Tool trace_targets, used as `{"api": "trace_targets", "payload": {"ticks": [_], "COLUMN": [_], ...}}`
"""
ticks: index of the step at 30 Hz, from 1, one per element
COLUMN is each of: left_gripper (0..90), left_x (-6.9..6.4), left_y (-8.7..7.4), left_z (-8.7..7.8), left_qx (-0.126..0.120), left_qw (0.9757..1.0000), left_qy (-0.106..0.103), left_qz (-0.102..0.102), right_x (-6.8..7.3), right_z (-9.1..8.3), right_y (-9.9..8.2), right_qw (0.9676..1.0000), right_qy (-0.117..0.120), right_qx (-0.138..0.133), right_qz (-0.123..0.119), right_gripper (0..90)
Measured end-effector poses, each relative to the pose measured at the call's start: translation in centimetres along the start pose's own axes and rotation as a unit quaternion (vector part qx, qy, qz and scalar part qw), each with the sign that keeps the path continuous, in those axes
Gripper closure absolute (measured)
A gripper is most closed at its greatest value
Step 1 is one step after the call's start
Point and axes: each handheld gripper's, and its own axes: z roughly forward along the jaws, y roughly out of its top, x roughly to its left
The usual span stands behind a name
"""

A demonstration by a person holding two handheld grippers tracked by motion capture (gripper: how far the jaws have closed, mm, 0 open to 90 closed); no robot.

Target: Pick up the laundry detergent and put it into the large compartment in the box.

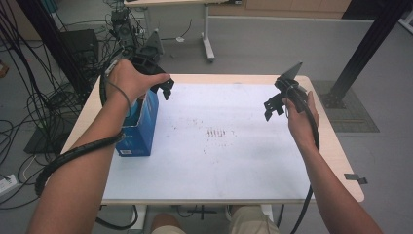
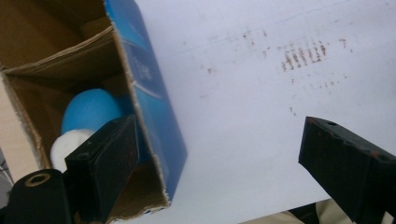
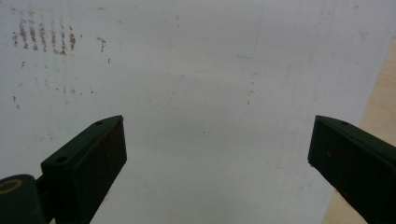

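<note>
Left gripper jaws spread, empty, above open blue box holding blue ball, likely just dropped; right gripper spread idle

Table: light wood top, 1 white sheet covering most of it, brown marks near the centre. 1 open blue box stands at the left edge.

— What colour is the box?
— Blue outside, plain brown inside; a blue ball and a white one lie within.
— The bench?
— A white sheet, brown-speckled, over pale wood.
</note>
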Motion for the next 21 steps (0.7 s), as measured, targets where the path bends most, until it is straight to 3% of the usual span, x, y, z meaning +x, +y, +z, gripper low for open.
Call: {"api": "trace_targets", "payload": {"ticks": [12, 21], "left_gripper": [9.9, 9.2], "left_x": [-2.5, -3.4], "left_y": [0.8, 1.0], "left_z": [0.2, 0.6], "left_qx": [0.000, -0.003], "left_qw": [0.9993, 0.9988], "left_qy": [-0.016, -0.029], "left_qz": [0.033, 0.038], "right_x": [0.2, -0.1], "right_z": [-0.5, -0.5], "right_y": [-0.1, -0.2], "right_qw": [1.0000, 1.0000], "right_qy": [0.000, 0.000], "right_qx": [-0.004, -0.004], "right_qz": [-0.003, -0.001], "right_gripper": [4.4, 4.4]}}
